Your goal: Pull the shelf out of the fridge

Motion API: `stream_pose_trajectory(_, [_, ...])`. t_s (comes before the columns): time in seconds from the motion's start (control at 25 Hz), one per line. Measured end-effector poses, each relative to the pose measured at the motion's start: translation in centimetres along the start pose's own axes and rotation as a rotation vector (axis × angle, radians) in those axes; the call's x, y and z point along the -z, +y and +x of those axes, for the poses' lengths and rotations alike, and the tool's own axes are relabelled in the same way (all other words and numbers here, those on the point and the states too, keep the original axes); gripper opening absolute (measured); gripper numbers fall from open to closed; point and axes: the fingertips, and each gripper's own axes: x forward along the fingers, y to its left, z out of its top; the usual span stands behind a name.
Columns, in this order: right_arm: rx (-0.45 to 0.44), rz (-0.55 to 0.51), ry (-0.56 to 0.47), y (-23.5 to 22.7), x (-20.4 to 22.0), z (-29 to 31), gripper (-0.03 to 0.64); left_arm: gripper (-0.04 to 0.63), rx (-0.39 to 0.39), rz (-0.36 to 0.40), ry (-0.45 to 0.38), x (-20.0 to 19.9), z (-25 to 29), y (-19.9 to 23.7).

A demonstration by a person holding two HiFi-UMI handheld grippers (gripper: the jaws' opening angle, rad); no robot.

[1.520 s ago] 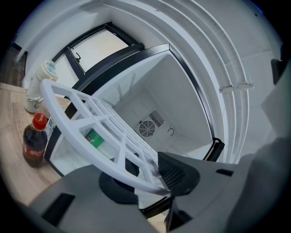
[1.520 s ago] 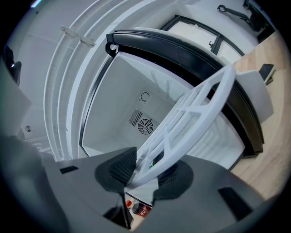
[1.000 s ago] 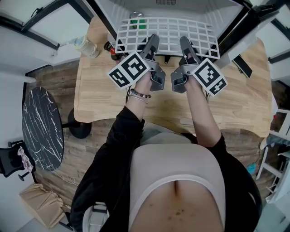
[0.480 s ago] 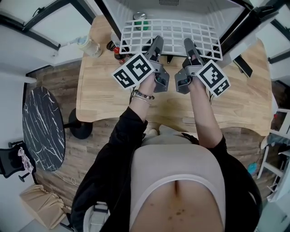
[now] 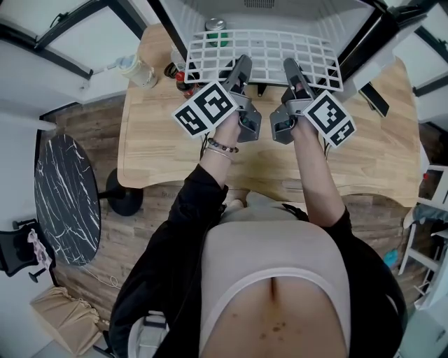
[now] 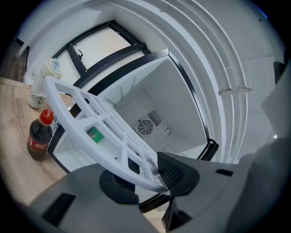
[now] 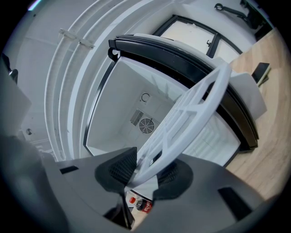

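Head view: both forearms reach forward side by side, holding the left gripper (image 5: 240, 68) and right gripper (image 5: 290, 70) level. Each is clamped on the near rail of the white plastic grid shelf (image 5: 266, 50), which juts from the open white fridge (image 5: 280, 10) ahead of them.

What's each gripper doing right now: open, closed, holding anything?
Left gripper: closed on the white shelf's front edge.
Right gripper: closed on the same shelf's front edge.
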Motion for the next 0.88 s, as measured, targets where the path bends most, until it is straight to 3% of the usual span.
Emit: stream_pose_trajectory(0.88, [-0.001, 0.017, -0.012, 0.1, 0.4, -1.0, 0.124, 0.126, 0.005, -0.009, 0.0, 0.5, -1.1, -0.2])
